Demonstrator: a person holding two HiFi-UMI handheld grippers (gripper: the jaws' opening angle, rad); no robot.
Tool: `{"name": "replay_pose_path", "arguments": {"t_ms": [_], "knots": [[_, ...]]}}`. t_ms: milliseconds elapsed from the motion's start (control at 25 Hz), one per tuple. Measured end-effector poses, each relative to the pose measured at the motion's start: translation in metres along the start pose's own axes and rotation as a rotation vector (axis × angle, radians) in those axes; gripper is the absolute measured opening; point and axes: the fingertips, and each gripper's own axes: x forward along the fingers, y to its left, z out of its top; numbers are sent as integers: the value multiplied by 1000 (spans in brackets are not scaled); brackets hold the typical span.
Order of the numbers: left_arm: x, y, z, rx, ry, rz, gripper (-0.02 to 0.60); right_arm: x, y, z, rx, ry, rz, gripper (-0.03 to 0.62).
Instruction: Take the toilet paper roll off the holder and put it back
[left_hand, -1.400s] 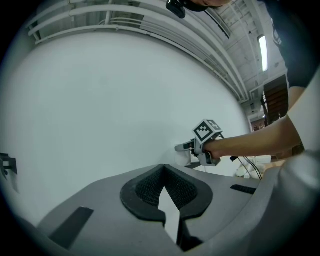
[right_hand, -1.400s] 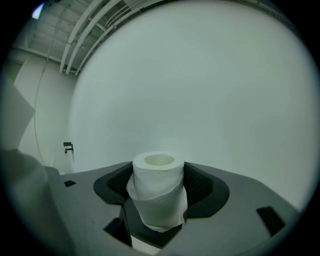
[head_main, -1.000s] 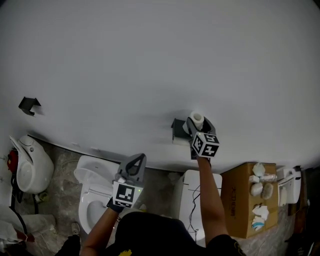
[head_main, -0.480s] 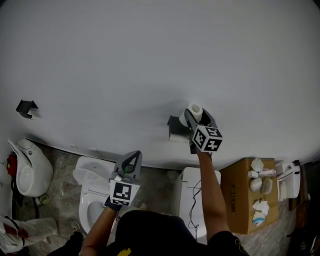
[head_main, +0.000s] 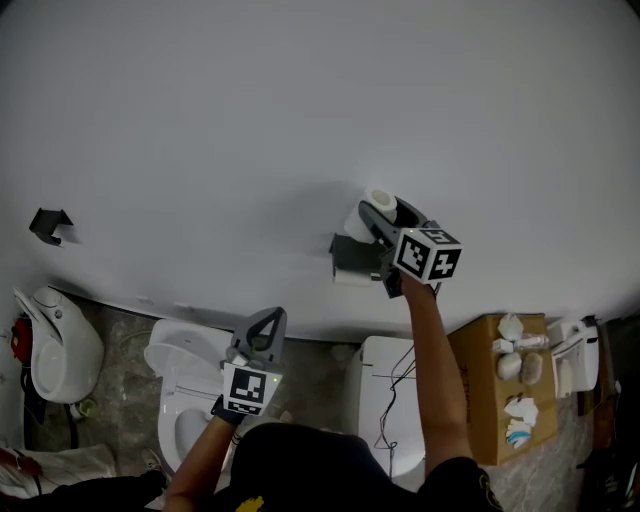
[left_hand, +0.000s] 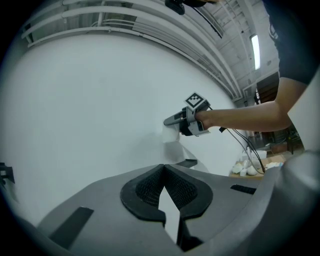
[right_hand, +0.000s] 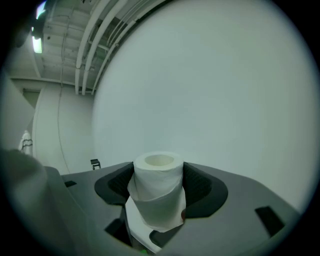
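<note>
I've raised my right claw (head_main: 372, 210), clamped on the white toilet paper roll (right_hand: 157, 192), above the dark wall holder (head_main: 350, 256). My left claw (head_main: 268, 322), below the holder, is closed, empty.

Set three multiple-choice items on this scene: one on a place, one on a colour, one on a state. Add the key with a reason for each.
1. Where is the toilet paper roll?
A. on the wall holder
B. between the right gripper jaws
C. in the left gripper

2. What colour is the wall holder?
A. white
B. red
C. black

3. How do the left gripper jaws stand?
A. shut, empty
B. wide open
C. shut on the toilet paper roll

Key: B, the right gripper view shows it clamped between the pads; C, it looks dark in the head view; A, the tips meet with nothing between them.
</note>
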Motion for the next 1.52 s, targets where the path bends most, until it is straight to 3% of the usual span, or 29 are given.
{"name": "replay_pose_path", "arguments": {"t_ms": [840, 1520], "knots": [[8, 3, 2, -12, 1, -17, 17, -8, 0, 104, -113, -17, 41, 282], [24, 9, -3, -15, -1, -13, 15, -9, -17, 112, -125, -25, 36, 282]]}}
